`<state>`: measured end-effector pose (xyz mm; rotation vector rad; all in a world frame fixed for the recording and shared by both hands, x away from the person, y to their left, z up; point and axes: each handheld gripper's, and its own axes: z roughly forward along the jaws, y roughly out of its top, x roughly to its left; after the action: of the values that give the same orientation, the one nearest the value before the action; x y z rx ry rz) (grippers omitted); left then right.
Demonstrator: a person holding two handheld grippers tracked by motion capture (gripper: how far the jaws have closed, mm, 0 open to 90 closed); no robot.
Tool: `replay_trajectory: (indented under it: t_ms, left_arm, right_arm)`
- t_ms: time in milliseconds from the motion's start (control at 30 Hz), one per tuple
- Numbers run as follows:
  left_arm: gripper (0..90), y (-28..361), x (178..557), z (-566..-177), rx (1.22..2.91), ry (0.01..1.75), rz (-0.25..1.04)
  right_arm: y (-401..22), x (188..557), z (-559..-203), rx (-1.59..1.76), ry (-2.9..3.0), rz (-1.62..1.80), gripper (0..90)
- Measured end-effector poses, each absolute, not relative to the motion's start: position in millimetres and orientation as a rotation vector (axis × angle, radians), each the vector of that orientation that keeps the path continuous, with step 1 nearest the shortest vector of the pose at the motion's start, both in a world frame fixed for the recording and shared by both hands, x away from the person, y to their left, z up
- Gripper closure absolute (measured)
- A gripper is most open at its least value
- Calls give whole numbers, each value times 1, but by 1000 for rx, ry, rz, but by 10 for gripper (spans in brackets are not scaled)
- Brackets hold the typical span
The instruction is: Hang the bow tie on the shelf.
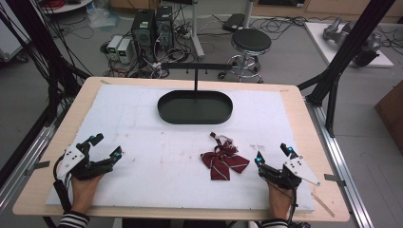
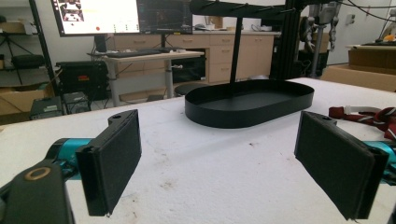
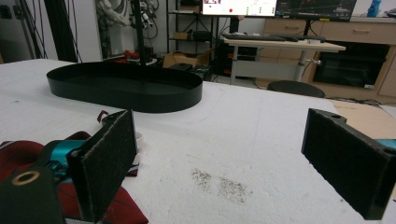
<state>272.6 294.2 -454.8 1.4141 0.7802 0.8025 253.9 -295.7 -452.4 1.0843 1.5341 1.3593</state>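
A dark red bow tie (image 1: 224, 160) with thin white stripes lies flat on the white sheet (image 1: 157, 156) that covers the bench (image 1: 304, 123); everything else is placed from it. Its strap trails from the knot toward the far side of the bench. Beyond the bow tie, farther from the person, stands a black oval tray (image 1: 195, 107) with a thin upright post (image 1: 196, 79) rising from its far rim and a crossbar on top.

The right tool (image 1: 272, 156) sits just beside the bow tie on the person's right, resting low on the sheet with the right hand (image 1: 279, 199) gripping it from behind. Its jaws stand wide apart with nothing between them, tips pointing away from the person. In the right gripper view, the bow tie (image 3: 18, 158) lies partly behind and under the nearer jaw, and a patch of dark specks (image 3: 219, 183) marks the sheet in the gap.

The left tool (image 1: 105, 145) is well apart from the bow tie, on the person's left, also low on the sheet. The left hand (image 1: 85, 186), with a striped sleeve (image 1: 73, 220) at the wrist, holds it with the jaws angled up and slightly inward toward the bow tie. Its jaws are also spread wide and hold nothing. In the left gripper view, the tray (image 2: 250, 102) shows ahead between the jaws and the bow tie (image 2: 369, 114) peeks past the far jaw.
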Motion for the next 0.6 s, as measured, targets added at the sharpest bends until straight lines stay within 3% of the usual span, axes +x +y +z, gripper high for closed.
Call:
replay_trajectory:
  t_ms: [600]
  left_arm:
    - [152,292,273,-454,1439,779,807]
  right_arm:
    - [-297,254,-452,1085,1526,1365,94]
